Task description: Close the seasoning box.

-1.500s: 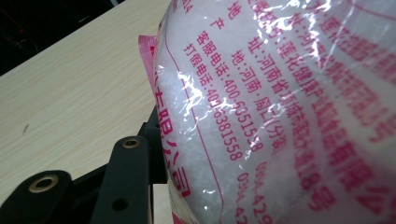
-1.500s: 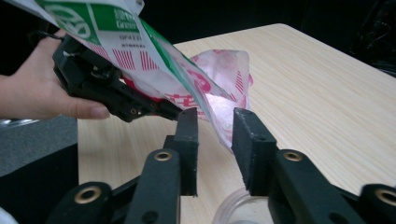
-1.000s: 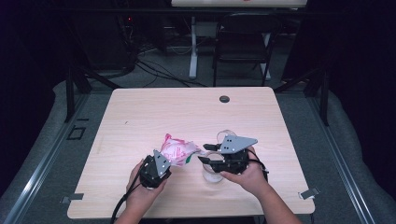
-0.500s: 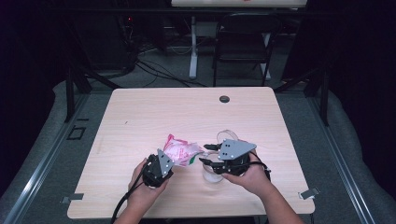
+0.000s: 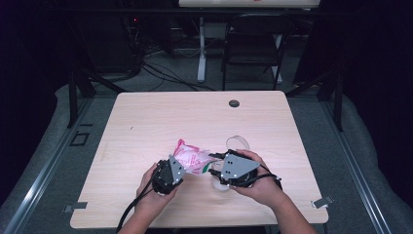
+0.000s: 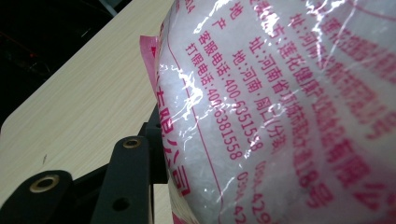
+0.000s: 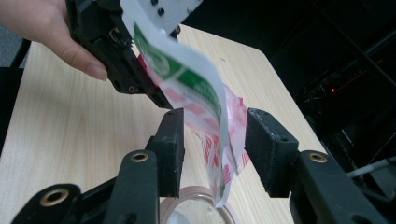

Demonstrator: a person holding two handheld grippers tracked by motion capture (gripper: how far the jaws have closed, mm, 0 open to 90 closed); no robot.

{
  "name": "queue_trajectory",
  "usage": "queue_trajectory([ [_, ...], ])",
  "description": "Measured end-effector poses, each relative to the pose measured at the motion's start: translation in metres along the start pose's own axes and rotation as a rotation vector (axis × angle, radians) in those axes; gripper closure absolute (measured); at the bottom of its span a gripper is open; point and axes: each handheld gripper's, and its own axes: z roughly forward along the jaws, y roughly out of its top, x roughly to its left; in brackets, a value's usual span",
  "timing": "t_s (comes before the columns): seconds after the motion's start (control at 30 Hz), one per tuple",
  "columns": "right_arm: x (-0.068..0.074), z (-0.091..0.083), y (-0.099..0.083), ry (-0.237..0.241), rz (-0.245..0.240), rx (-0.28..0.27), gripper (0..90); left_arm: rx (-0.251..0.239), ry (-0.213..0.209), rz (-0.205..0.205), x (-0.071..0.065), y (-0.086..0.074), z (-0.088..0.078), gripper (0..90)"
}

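A pink and white bag of white granules [image 5: 192,158] hangs just above the table between the two hands. My left gripper [image 5: 185,166] is shut on its left part; the bag [image 6: 280,93] presses against the one finger [image 6: 128,177] I see in the left gripper view. My right gripper [image 7: 215,140] stands open around the bag's loose end [image 7: 219,135], which hangs free of both pads. Its jaws have just been closing. Below that end sits a clear round cup [image 7: 196,205].
The light wooden table [image 5: 170,117] has a small black disc [image 5: 234,103] near its far edge. A clear round lid [image 5: 237,142] lies just beyond the right hand. Behind the table stand a dark chair [image 5: 253,44] and cables on the floor.
Both hands keep nearly the same place. The right gripper sits a touch lower and nearer the table's front edge than a second ago.
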Motion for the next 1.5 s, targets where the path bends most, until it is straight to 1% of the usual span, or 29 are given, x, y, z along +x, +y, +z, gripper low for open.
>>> queue_trajectory([
  [0.03, 0.0002, -0.0004, 0.0008, 0.002, -0.004, 0.001, 57.8, 0.001, 0.003, 0.015, 0.0004, 0.0005, -0.0001, 56.9],
  [0.1, 0.0011, -0.0005, 0.0018, 0.005, -0.009, -0.002, 58.1, 0.004, -0.003, 0.014, -0.001, 0.0012, 0.0002, 56.9],
  [0.2, 0.003, 0.0005, 0.0027, 0.017, -0.012, -0.001, 58.5, 0.0, 0.0, 0.03, -0.0019, 0.0022, 0.0007, 56.9],
  [0.3, 0.0045, 0.0012, 0.004, 0.024, -0.017, 0.003, 60.9, 0.003, 0.0, 0.035, -0.0032, 0.0027, 0.0008, 56.9],
  [0.4, 0.005, 0.001, 0.0043, 0.042, -0.002, 0.0, 66.1, 0.003, 0.002, 0.03, -0.003, 0.0029, 0.0012, 56.9],
  [0.43, 0.0049, 0.0006, 0.0044, 0.049, -0.001, 0.003, 67.2, 0.002, 0.004, 0.038, -0.0022, 0.0032, 0.0014, 56.9],
  [0.47, 0.0047, 0.0004, 0.0043, 0.051, 0.006, 0.003, 68.9, 0.007, -0.001, 0.038, -0.0021, 0.0033, 0.0013, 56.9],
  [0.53, 0.004, -0.0001, 0.0035, 0.064, 0.031, 0.004, 73.1, 0.005, 0.003, 0.033, -0.0025, 0.0031, 0.0016, 56.9],
  [0.63, 0.0029, -0.0007, 0.0022, 0.073, 0.051, 0.005, 79.0, 0.004, -0.004, 0.032, -0.0029, 0.0032, 0.0019, 57.0],
  [0.77, 0.0019, -0.0011, 0.0008, 0.08, 0.075, 0.004, 86.7, 0.004, 0.001, 0.035, -0.0023, 0.0031, 0.0016, 57.0],
  [0.8, 0.0017, -0.0013, 0.0006, 0.082, 0.082, 0.005, 87.8, 0.007, -0.007, 0.032, -0.0021, 0.0031, 0.0015, 57.0],
  [0.93, 0.0016, -0.0012, 0.0001, 0.092, 0.105, 0.005, 89.8, 0.003, -0.01, 0.024, -0.002, 0.0028, 0.0017, 57.0],
  [1.1, 0.0013, -0.0014, -0.0002, 0.098, 0.133, 0.005, 90.0, -0.001, -0.003, 0.037, -0.0015, 0.0034, 0.0017, 57.1],
  [1.2, 0.0008, -0.0017, -0.0006, 0.1, 0.143, 0.001, 90.0, -0.002, -0.001, 0.035, -0.0017, 0.004, 0.0014, 57.1],
  [1.33, 0.0, -0.0024, -0.001, 0.102, 0.156, -0.002, 90.0, -0.004, 0.005, 0.048, -0.0013, 0.005, 0.0008, 57.1],
  [1.4, -0.0003, -0.0027, -0.0011, 0.102, 0.161, -0.005, 90.0, -0.004, 0.005, 0.045, -0.0015, 0.0054, 0.0005, 57.2],
  [1.5, -0.001, -0.003, -0.0015, 0.105, 0.169, -0.01, 90.0, -0.006, 0.011, 0.059, -0.0008, 0.0063, -0.0002, 57.1],
])
